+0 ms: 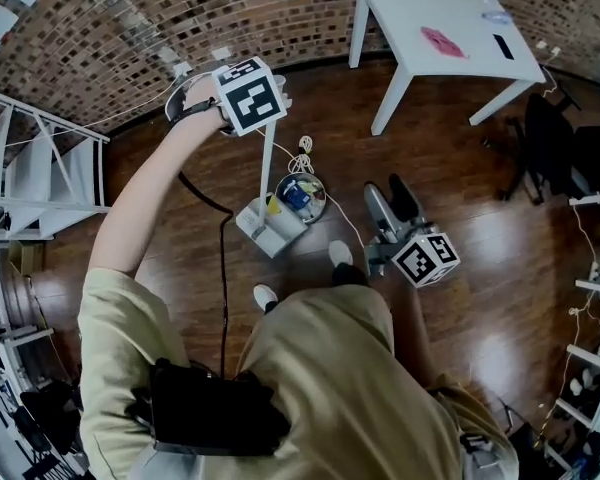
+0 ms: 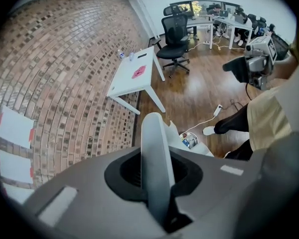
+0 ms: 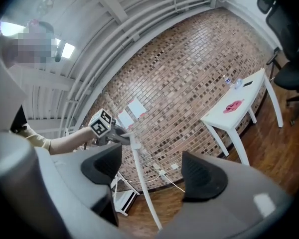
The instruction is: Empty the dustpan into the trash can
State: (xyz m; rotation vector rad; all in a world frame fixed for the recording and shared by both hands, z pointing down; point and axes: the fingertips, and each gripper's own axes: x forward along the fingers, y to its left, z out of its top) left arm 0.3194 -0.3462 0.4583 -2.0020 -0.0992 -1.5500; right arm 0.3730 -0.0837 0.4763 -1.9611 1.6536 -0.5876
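In the head view my left gripper [image 1: 268, 118] is raised toward the brick wall. It is shut on the top of the dustpan's long white handle [image 1: 267, 163]. The handle runs down to the white dustpan [image 1: 263, 226], which rests against the small round trash can [image 1: 302, 198] with litter inside. In the left gripper view the handle [image 2: 157, 158] is clamped between the jaws, and the trash can [image 2: 190, 142] shows beyond its far end. My right gripper [image 1: 392, 205] hovers to the right of the can, open with nothing between its fingers. In the right gripper view my right gripper [image 3: 152, 171] faces the left gripper [image 3: 111, 130] and the handle [image 3: 142, 183].
A white table [image 1: 450, 28] with a pink item [image 1: 442, 41] stands at the back right by the brick wall. A black office chair [image 1: 550, 148] is at the right and a white rack [image 1: 40, 168] at the left. A cable [image 1: 302, 153] lies behind the can. The person's shoes [image 1: 265, 296] are close to the dustpan.
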